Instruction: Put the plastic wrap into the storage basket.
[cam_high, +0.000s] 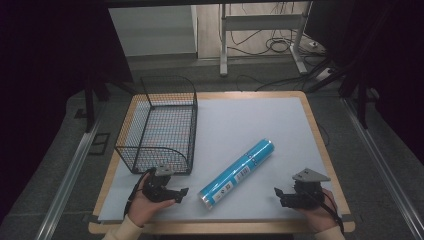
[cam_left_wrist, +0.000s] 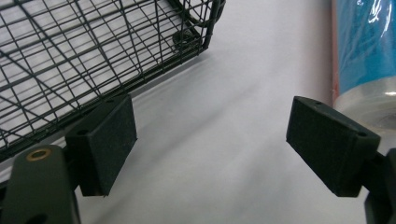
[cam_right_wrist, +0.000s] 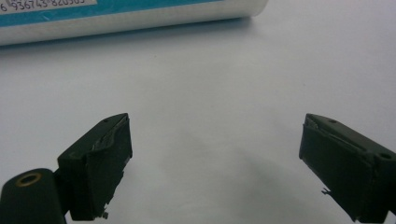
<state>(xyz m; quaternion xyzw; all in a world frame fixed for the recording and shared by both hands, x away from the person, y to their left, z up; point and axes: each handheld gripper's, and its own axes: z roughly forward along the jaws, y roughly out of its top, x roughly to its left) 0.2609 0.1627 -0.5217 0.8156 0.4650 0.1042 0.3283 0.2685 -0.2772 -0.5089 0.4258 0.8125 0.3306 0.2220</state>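
The long blue cylindrical roll in clear plastic wrap (cam_high: 237, 174) lies flat on the desk (cam_high: 250, 120), slanting just to the right of the black wire mesh basket (cam_high: 159, 125), its near end pointing toward me and its far end angled away to the right. Nothing holds it yet.

My left claw (cam_high: 181, 194) sits at the basket's near corner, between basket and roll, jaws spread with only bare desk between them — in the left gripper view the basket's corner is just beyond one pad (cam_left_wrist: 108, 142) and the roll's capped end (cam_left_wrist: 369, 56) is just past the other. My right claw (cam_high: 278, 195) rests well out from the basket, on the far side of the roll, also spread wide over bare surface; the right gripper view has the roll lying across the top, apart from both pads.

I'd worry about three things. The roll is round and slick-wrapped — a nudge from one jaw before the other lands could set it rolling off toward the desk edge. A one-ended pinch would likely let the long body droop and slip. And my left claw is close enough to the basket to snag its wire when it swings.
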